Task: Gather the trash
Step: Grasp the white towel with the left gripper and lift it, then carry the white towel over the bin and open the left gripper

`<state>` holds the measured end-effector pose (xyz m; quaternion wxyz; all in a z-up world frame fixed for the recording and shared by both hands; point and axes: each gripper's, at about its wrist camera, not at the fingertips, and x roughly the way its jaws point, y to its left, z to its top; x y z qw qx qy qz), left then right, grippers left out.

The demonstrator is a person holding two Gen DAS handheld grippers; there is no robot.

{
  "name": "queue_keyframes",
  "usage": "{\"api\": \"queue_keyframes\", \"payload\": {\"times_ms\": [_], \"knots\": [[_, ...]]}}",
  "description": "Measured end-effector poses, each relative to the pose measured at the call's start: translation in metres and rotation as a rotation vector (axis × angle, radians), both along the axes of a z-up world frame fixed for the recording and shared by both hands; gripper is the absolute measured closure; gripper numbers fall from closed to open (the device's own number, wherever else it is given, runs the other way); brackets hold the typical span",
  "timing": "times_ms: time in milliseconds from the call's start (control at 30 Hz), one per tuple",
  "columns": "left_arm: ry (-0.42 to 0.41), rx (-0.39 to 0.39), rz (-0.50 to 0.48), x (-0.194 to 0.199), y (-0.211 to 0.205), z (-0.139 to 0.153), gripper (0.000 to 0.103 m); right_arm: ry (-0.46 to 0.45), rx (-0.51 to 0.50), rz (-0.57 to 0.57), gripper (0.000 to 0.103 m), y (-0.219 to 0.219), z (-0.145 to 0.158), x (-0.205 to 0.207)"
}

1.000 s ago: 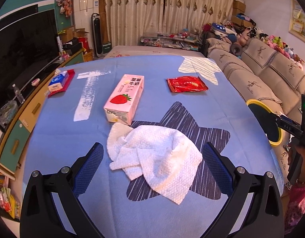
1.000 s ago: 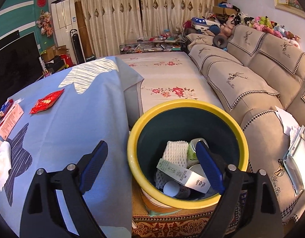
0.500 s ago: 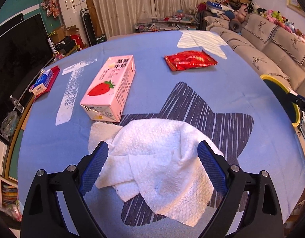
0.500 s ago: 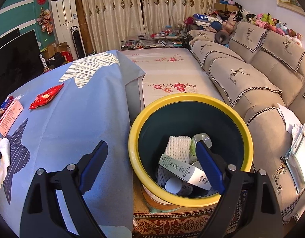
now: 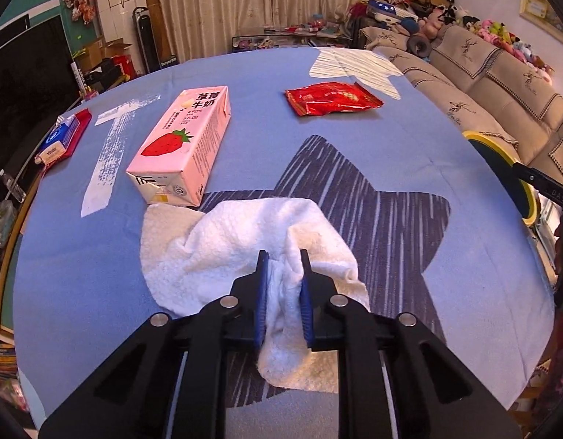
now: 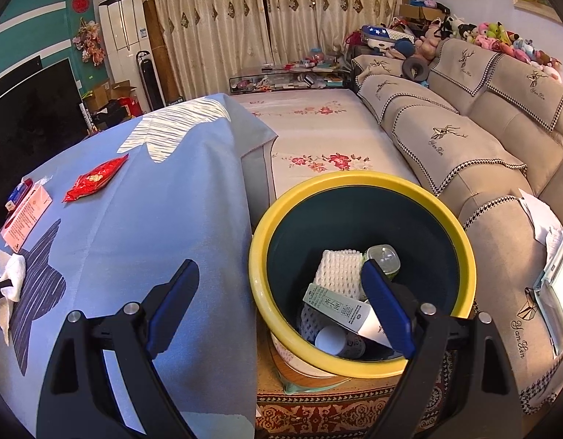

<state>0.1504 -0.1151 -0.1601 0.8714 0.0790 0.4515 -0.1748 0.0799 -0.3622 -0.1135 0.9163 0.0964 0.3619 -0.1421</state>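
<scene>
The left gripper [image 5: 283, 256] has its jaws pinched on a raised fold of the white paper towel [image 5: 223, 241], which lies crumpled at the lower centre of the left wrist view on the blue worktop [image 5: 409, 139]. The rest of the towel rests on the cloth, and one corner touches the pink strawberry milk carton [image 5: 182, 146] just above it in the frame. A red snack wrapper [image 5: 331, 98] lies well apart, toward the upper centre.

The right gripper [image 6: 281, 285] hangs with its jaws spread and nothing between them, over the near rim of the yellow-rimmed bin [image 6: 354, 179] at the centre right of the right wrist view. The bin stands just beside the worktop edge and already holds a white foam net, a small box and cups.

Probable faults from this state:

- Partial grip. The jaws hold only one fold. Judged from the loose drape, the towel may slide out or tear when lifted.
- Snagging. The blue cloth sits directly under the pinched fold. If cloth is caught with the towel, a lift would drag it and shift the carton and wrapper.
- Carton disturbance. The towel corner touching the carton may nudge it as the towel rises.
- Missed drop. A trailing towel may catch on the bin rim or fall between worktop and bin.
</scene>
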Motion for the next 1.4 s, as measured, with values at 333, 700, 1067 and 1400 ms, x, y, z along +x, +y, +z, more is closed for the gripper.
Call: {"api": "queue_keyframes", "payload": {"times_ms": [333, 700, 1067, 1400], "knots": [[-0.126, -0.056, -0.069, -0.031, -0.015, 0.064, 0.089, -0.017, 0.013, -0.031, 0.018, -0.012, 0.006, -0.02], [-0.186, -0.139, -0.299, -0.044, -0.108, 0.132, 0.089, -0.026, -0.002, -0.113, 0.018, -0.042, 0.006, -0.054], [-0.158, -0.136, -0.525, -0.033, -0.249, 0.143, 0.089, -0.014, -0.013, -0.201, 0.017, -0.083, -0.002, -0.078], [-0.06, -0.054, -0.616, 0.003, -0.372, 0.089, 0.089, 0.017, 0.008, -0.245, 0.017, -0.117, -0.018, -0.078]]}}
